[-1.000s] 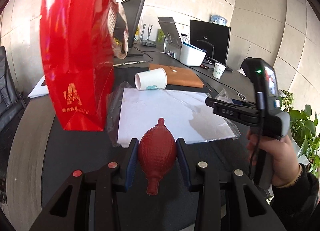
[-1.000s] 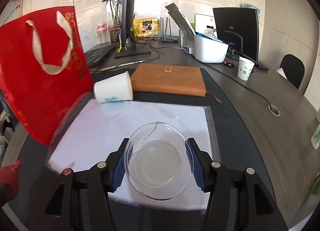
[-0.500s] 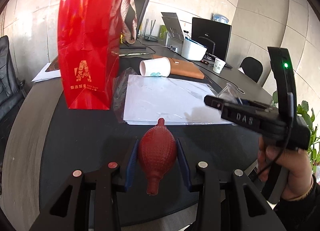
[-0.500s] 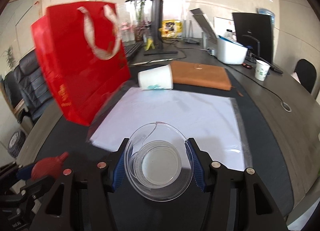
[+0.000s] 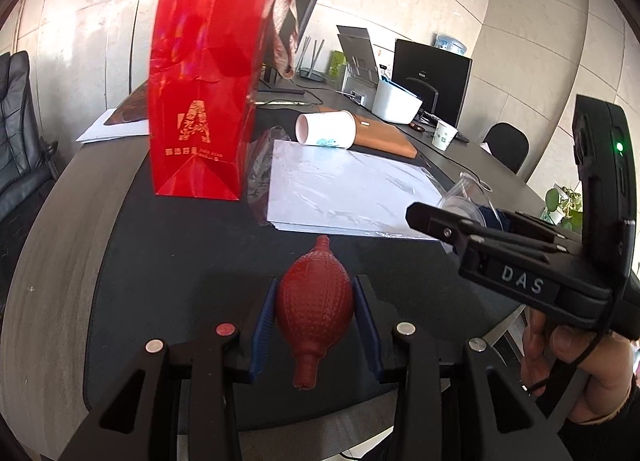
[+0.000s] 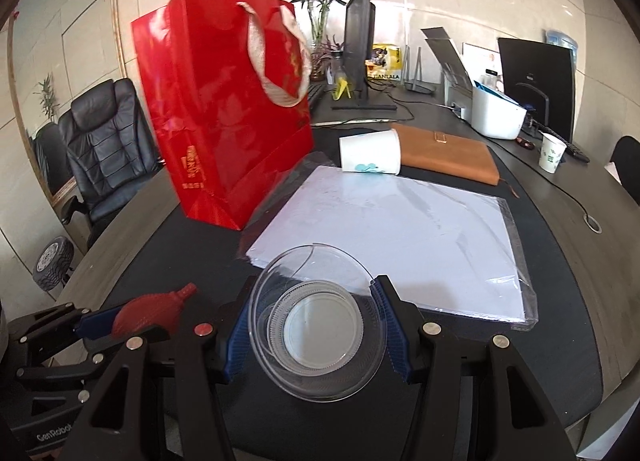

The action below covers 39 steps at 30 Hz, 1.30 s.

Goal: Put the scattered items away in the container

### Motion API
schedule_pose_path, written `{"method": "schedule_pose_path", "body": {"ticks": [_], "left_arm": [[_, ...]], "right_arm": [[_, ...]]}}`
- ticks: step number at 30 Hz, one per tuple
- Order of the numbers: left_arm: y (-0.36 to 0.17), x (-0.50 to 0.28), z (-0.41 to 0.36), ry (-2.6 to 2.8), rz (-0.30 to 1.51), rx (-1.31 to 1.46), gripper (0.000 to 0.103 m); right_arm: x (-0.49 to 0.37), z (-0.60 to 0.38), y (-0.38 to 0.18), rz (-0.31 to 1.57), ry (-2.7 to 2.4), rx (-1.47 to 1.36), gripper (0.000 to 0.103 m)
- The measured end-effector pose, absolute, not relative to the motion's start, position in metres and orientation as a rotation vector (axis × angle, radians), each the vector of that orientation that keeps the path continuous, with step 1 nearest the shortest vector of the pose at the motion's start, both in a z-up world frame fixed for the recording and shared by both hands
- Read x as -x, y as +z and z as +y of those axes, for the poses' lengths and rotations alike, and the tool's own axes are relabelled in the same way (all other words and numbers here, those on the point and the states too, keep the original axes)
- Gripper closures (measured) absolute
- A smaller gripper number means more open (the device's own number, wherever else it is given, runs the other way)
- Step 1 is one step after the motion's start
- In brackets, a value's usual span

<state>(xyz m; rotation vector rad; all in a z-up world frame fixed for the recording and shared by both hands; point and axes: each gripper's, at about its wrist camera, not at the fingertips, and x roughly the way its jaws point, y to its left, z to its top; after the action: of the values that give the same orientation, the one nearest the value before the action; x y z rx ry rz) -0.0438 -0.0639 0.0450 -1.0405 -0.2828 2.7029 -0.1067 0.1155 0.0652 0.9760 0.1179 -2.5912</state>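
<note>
My left gripper (image 5: 314,311) is shut on a dark red rubber bulb blower (image 5: 314,309), held above the black desk mat; the bulb (image 6: 149,311) also shows at the lower left of the right wrist view. My right gripper (image 6: 316,319) is shut on a clear plastic cup (image 6: 318,321), its mouth facing the camera. The same gripper (image 5: 464,221), held by a hand, enters the left wrist view from the right. A tall red paper gift bag (image 5: 208,73) with ribbon handles stands upright beyond both grippers (image 6: 228,113). A white paper cup (image 6: 370,157) lies on its side behind a plastic-sleeved stack of white paper (image 6: 392,237).
A brown leather notebook (image 6: 448,155) lies behind the tipped cup. Monitors (image 6: 360,45), a white printer (image 6: 496,117), an upright paper cup (image 6: 552,151) and cables crowd the far desk. A black office chair (image 6: 100,141) stands left of the curved desk edge.
Both grippers drew back toward the near desk edge, keeping their loads. The red bag and the paper now look farther off, and the right gripper swung left so the left gripper shows in its view.
</note>
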Motion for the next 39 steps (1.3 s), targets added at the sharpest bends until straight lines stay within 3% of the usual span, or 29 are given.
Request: {"method": "schedule_pose_path", "body": {"ticks": [20,39], "left_arm": [[0.062,0.029,-0.109,2.766,-0.347,0.975,0.061],[0.101,0.034,-0.161,2.877,-0.394,0.862,0.061]], "right_arm": [[0.084,0.061,0.080,0.173,-2.484,-0.912,0.042],[0.089,0.033,0.131,0.159,-2.465,-0.778,0.042]]}}
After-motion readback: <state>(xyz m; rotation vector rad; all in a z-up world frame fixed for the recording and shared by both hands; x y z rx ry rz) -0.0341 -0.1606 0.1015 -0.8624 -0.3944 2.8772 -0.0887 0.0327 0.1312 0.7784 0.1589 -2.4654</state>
